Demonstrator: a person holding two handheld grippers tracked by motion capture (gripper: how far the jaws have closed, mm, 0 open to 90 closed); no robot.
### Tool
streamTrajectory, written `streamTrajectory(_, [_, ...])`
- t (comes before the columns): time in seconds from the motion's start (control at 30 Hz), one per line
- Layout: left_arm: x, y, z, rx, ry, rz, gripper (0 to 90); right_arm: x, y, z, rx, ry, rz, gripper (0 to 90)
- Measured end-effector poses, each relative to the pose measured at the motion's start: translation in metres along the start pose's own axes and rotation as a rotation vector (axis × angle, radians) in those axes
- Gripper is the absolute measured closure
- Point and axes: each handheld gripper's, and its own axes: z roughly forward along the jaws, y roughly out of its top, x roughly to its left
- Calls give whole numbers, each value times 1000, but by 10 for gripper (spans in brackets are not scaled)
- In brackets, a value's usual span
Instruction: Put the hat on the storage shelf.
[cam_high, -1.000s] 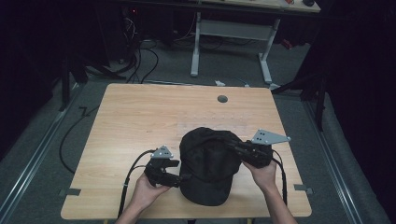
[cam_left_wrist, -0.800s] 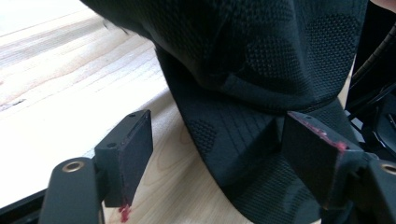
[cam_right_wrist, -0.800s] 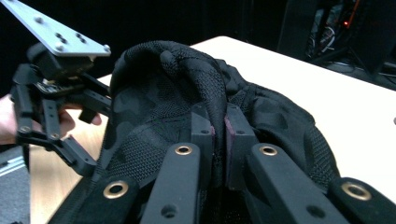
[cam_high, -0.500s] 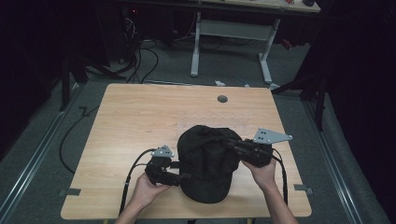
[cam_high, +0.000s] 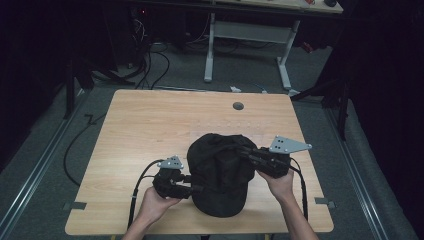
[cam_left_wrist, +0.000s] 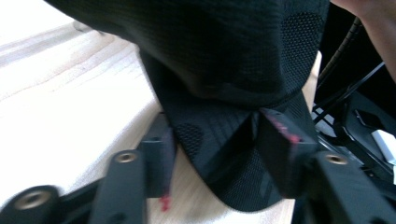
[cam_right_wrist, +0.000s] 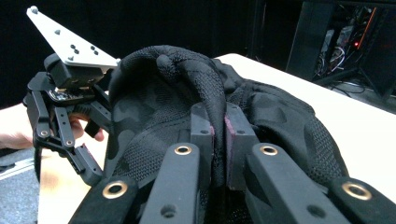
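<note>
My worktop (cam_high: 150, 130) is pale wood grain, standing on grey floor (cam_high: 45, 165). On it lies the black mesh cap (cam_high: 220, 170), towards my near edge, and a small dark round disc (cam_high: 238, 106) sits near the far edge.

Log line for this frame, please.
left tongs: closing around black cap brim, not yet pinching | right tongs: shut on cap's crown fabric | cap on wooden table

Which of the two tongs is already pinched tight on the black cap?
The right tongs: they squeeze a fold of the black cap. The left tongs have just been closing around its brim, with a gap left.
</note>
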Motion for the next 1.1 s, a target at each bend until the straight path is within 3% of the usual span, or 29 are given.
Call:
streamTrajectory(0.33, [1,5,-7,1,-56,-64,675,3,6,0,-7,-8,-36,842])
streamTrajectory(0.57, [-1,8,-16,0,-110,-86,752,3,8,0,-19,-13,-39,827])
streamTrajectory(0.9, [-6,7,-29,12,-169,-58,859,7,9,3,20,-65,-80,786])
streamTrajectory(1.1, [-13,9,-37,-7,-188,-30,865,5,9,3,16,-57,-64,728])
